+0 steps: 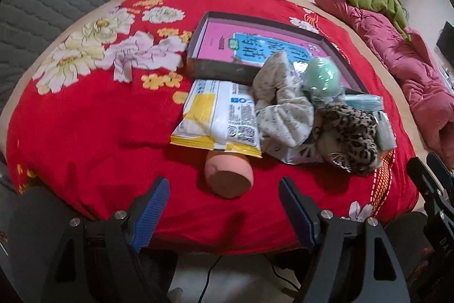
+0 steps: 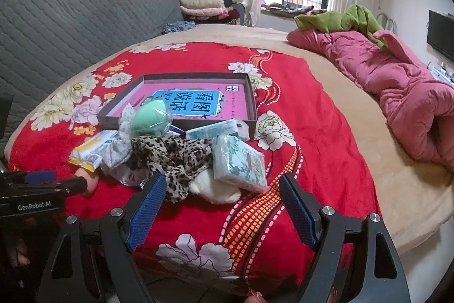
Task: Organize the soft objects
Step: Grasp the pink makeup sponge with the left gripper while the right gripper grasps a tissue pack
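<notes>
A pile of soft things lies on the red floral blanket (image 1: pixel 85 118) in front of a shallow grey box (image 1: pixel 215 67) with a pink and blue sheet inside. The pile holds a yellow-white wipes pack (image 1: pixel 218 115), a peach sponge (image 1: pixel 228 175), a grey patterned cloth (image 1: pixel 283 110), a green sponge (image 1: pixel 322 78), a leopard-print cloth (image 1: pixel 351 129) and tissue packs (image 2: pixel 239 161). My left gripper (image 1: pixel 224 206) is open and empty just in front of the peach sponge. My right gripper (image 2: pixel 222 203) is open and empty before the leopard cloth (image 2: pixel 176 155) and a cream pad (image 2: pixel 212 189).
A rolled pink quilt (image 2: pixel 397 93) with a green garment (image 2: pixel 349 19) lies along the bed's right side. A grey quilted headboard (image 2: pixel 71 24) stands at the left. Folded clothes (image 2: pixel 204 6) sit at the back near the window.
</notes>
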Available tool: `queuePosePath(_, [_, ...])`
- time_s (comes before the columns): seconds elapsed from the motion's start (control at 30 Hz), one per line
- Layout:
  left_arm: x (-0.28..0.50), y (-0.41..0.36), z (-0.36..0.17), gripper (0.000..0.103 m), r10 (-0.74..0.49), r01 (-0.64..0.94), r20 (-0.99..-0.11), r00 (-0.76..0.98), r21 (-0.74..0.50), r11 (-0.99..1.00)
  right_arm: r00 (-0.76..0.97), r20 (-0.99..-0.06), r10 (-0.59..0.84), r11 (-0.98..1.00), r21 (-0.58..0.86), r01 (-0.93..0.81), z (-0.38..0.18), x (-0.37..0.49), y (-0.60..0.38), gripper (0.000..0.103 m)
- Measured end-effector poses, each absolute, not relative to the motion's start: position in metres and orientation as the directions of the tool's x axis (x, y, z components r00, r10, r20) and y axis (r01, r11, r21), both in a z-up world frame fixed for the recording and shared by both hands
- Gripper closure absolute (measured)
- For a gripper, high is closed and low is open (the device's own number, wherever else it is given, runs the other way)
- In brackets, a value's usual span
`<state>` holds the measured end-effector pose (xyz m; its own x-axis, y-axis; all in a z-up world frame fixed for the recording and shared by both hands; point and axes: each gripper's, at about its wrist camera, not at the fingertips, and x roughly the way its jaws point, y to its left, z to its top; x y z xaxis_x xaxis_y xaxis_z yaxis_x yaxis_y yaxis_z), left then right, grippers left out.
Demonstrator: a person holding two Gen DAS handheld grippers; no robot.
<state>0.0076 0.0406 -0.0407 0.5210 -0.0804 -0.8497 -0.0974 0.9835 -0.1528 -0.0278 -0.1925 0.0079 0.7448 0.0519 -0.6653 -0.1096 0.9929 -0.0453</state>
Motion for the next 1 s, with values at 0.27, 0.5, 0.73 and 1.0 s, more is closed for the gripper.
queuePosePath(0.27, [0.016, 0.045, -0.059, 0.026, -0.092, -0.12, -0.866, 0.492, -0.172, 0.978, 0.736, -0.676, 0.047, 0.994, -0.039, -0.099, 0.0, -0.019, -0.199, 0.021])
queuePosePath(0.5, [0.024, 0.044, -0.064, 0.039, -0.116, -0.119, -0.869, 0.481, -0.197, 0.973, 0.714, -0.698, 0.044, 0.995, -0.033, -0.094, -0.011, -0.006, -0.206, 0.021])
queuePosePath(0.73, [0.03, 0.041, -0.064, 0.059, -0.13, -0.095, -0.859, 0.495, -0.202, 0.975, 0.705, -0.709, 0.003, 0.993, -0.084, -0.088, -0.026, 0.014, -0.204, 0.021])
queuePosePath(1.0, [0.033, 0.043, -0.067, 0.063, -0.153, -0.096, -0.857, 0.492, -0.228, 0.969, 0.72, -0.691, -0.069, 0.981, -0.178, -0.076, -0.038, 0.033, -0.202, 0.021])
